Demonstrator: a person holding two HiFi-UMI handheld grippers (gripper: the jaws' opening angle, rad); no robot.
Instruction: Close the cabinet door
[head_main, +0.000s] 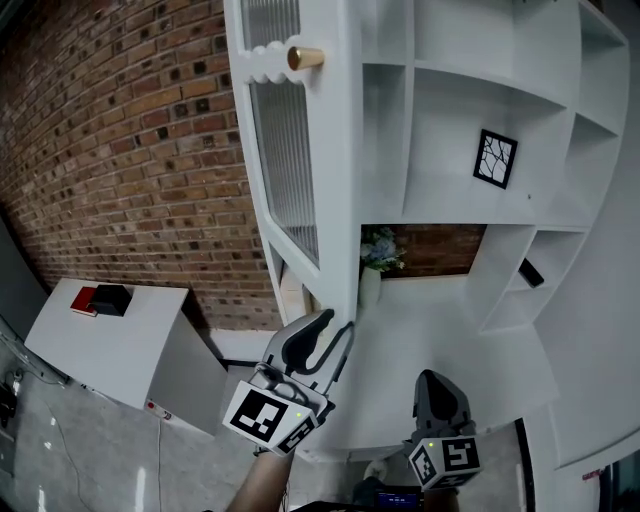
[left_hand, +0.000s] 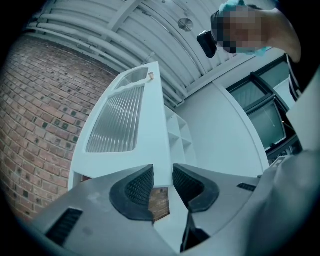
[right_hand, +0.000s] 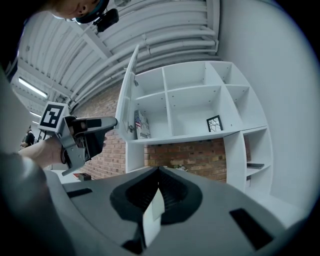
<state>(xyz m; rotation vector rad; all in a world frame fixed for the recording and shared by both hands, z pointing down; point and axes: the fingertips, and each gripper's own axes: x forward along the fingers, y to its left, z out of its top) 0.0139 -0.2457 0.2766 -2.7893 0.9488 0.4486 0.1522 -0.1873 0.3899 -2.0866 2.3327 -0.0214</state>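
The white cabinet door (head_main: 300, 170) with ribbed glass and a gold knob (head_main: 305, 57) stands swung out from the open-shelved cabinet (head_main: 480, 90). My left gripper (head_main: 335, 325) is at the door's lower corner. In the left gripper view the door (left_hand: 117, 125) rises straight ahead and its edge runs into the gap of my left gripper (left_hand: 163, 187), whose jaws are open astride it. My right gripper (head_main: 437, 380) hangs lower to the right, away from the door. In the right gripper view my right gripper (right_hand: 159, 172) is shut, and a white slip shows at the seam between its pads.
A brick wall (head_main: 110, 150) stands behind the door. A low white unit (head_main: 120, 350) at the left carries a red and a black item. A framed picture (head_main: 495, 158) and flowers (head_main: 380, 250) sit on the shelves. A white counter (head_main: 450, 330) runs below them.
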